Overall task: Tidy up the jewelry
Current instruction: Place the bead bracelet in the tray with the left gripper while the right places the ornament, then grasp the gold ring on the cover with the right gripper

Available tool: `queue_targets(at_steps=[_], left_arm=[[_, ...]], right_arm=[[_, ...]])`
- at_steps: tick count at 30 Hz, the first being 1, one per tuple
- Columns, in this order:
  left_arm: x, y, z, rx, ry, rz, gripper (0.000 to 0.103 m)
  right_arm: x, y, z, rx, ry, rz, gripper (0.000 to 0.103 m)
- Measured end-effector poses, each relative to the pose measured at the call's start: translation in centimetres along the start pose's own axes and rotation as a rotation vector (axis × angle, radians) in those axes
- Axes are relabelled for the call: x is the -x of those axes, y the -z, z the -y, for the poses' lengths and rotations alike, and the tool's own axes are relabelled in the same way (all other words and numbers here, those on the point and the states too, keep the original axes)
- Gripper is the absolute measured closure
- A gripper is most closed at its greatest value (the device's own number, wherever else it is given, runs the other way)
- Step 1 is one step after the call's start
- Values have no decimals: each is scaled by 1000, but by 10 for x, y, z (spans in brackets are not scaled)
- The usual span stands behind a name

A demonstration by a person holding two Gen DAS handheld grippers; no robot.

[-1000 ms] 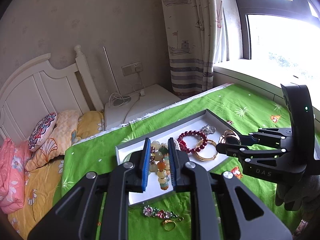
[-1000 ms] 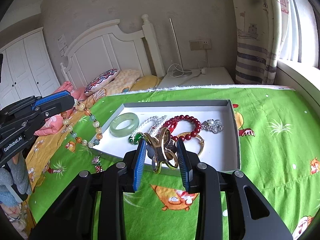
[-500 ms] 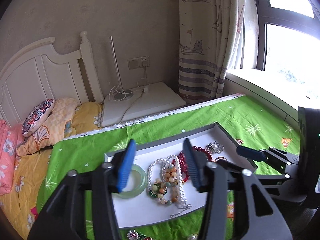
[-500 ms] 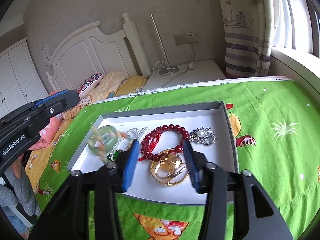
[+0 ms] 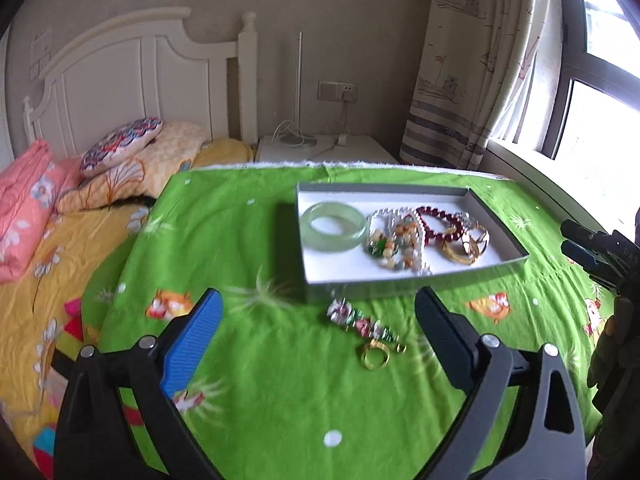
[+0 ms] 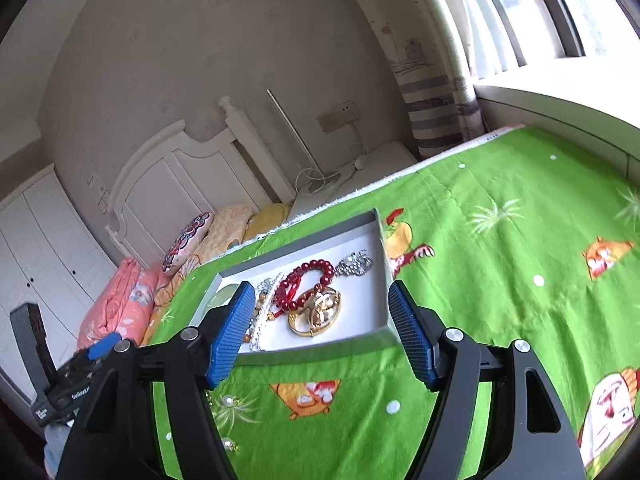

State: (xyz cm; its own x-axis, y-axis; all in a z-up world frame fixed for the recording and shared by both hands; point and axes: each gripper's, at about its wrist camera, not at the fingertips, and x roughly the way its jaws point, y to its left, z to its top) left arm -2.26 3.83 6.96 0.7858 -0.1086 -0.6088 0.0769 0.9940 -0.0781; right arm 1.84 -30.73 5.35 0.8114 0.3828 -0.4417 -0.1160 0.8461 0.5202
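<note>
Both grippers opening, holding nothing.

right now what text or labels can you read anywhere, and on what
"DAS": on the right tongs' black body, at the left wrist view's right edge.
White lettering on the left tongs' body, in the right wrist view: upside down, too blurred to read.
Paper notice on the wall: too small to read.

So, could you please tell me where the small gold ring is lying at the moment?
In the left wrist view, the small gold ring lies on the green bedspread, outside the grey tray, just below the flowered bracelet.
</note>
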Motion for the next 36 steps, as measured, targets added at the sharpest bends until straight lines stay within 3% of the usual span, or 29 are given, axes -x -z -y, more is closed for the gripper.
queue_targets(at_steps=[5,9,12,16,21,25,30,36], left_arm=[[12,36,-29,55,-10,-40,6],[7,57,-34,53,-17,-63,3],[-4,59,-37,79,-55,-128,3],[-8,59,-46,116,8,-132,3],[3,59,-56,194,6,-71,3],[14,60,-71,287,5,-6,3],[23,61,-85,354,42,40,3],[28,62,-86,361,71,64,3]], right_arm=[[4,22,-3,24,9,-46,35],[-9,38,-23,113,29,-97,35],[-10,42,-39,175,20,-104,35],[-19,57,-74,315,13,-155,35],[-31,86,-135,542,-32,-216,36],[-52,109,-170,675,-37,-315,50],[-79,132,-184,687,-43,-450,56],[-100,137,-193,709,2,-481,57]])
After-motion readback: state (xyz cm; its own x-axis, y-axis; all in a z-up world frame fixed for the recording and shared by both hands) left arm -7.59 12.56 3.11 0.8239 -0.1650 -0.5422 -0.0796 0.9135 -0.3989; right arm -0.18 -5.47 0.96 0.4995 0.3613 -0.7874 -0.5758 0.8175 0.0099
